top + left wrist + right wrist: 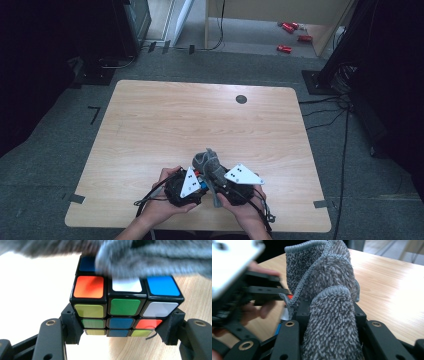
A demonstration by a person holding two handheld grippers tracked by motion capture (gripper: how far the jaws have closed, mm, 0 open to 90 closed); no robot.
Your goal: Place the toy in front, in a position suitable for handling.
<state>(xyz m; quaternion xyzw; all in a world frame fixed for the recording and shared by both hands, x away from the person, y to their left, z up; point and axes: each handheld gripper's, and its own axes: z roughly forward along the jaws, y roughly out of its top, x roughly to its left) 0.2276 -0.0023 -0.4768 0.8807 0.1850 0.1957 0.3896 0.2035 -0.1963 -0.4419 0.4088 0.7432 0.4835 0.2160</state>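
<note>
A colour-stickered puzzle cube (124, 306) sits between the black jaws of my left gripper (122, 326), which is shut on its two sides. A grey fuzzy cloth (155, 257) lies blurred across the cube's top face. In the right gripper view my right gripper (330, 320) is shut on a folded bundle of that cloth (324, 277), and the left gripper's jaws (262, 293) reach in from the left, touching it. In the high view both hands hold the grippers together near the table's front edge, left gripper (189, 184) and right gripper (235, 181), with the cloth (207, 161) bunched above them.
The light wooden table (200, 115) has a dark round grommet (241, 99) near its far edge. Cables (345, 125) trail over the grey carpet at the right. Several red objects (290, 27) lie on the floor beyond the table, and dark equipment stands at both sides.
</note>
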